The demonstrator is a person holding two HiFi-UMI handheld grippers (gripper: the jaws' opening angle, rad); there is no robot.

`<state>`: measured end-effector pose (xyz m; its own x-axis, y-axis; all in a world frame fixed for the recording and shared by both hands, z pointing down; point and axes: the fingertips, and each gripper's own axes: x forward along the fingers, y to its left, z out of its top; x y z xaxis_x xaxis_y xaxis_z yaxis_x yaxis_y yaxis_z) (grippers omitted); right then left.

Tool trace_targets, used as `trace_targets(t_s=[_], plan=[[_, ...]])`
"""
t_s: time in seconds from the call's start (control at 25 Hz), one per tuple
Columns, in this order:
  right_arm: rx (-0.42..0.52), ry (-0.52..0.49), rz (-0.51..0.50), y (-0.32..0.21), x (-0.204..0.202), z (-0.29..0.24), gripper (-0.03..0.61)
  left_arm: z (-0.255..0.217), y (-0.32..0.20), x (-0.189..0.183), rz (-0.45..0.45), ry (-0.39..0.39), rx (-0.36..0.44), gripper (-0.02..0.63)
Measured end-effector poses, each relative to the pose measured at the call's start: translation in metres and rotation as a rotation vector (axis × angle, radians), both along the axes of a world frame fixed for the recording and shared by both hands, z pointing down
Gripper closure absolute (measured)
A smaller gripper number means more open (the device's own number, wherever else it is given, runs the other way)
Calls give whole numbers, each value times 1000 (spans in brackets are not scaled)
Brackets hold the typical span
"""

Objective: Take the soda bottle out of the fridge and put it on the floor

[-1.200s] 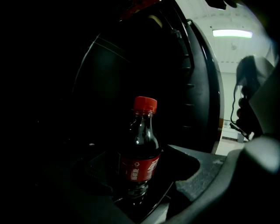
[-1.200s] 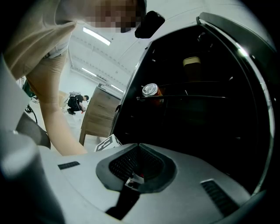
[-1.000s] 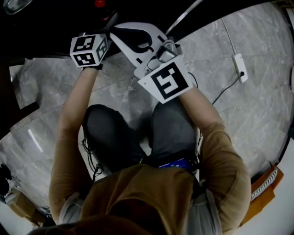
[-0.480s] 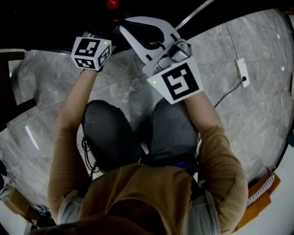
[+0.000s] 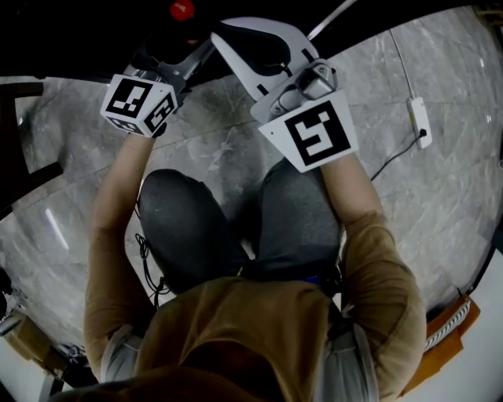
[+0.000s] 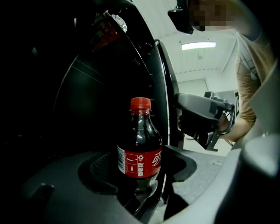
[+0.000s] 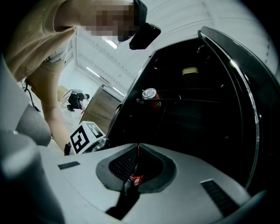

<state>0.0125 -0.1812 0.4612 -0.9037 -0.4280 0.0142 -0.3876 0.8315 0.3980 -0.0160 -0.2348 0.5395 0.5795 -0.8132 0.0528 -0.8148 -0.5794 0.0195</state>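
The soda bottle (image 6: 140, 144), dark with a red cap and red label, stands upright between the curved pads of my left gripper (image 6: 140, 162), which is shut on it. Behind it is the dark inside of the fridge (image 6: 87, 96). In the head view only the bottle's red cap (image 5: 182, 9) shows, just beyond the left gripper (image 5: 174, 56) at the fridge's dark opening. My right gripper (image 5: 240, 38) is held beside it to the right. Its pads (image 7: 124, 164) meet along a line with nothing held, and a small red scrap shows in the seam.
The open fridge (image 7: 197, 118) holds a can (image 7: 149, 93) on a wire shelf and a pale jar (image 7: 190, 71) higher up. Grey marble floor (image 5: 440, 173) lies below, with a white power strip (image 5: 417, 122) and cable at the right. The person's knees (image 5: 189, 228) are under the grippers.
The left gripper has shifted left and slightly toward the person, and the bottle cap went with it. The right gripper has drifted right and up.
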Motion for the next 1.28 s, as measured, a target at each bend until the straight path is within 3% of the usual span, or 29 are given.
trace_targets(t_s=[0.36,0.48,0.72,1.0,1.12,1.28], plan=[[-1,-52,-23,0,10,-4,577,9,41,8,75,6,-22,314],[8,-61,-36,0,5,-4,577,20,59,14,124,49,-47,314],[20,51,-84,8,-10,22,577,35,89,13,201,52,-55,314],[10,80,-119,12,-18,38,577,80,112,22,249,22,-108,314],[9,133,-136,16,-22,48,577,98,117,25,249,26,-126,314],[3,133,-163,21,-28,52,577,142,114,23,190,64,-210,314]])
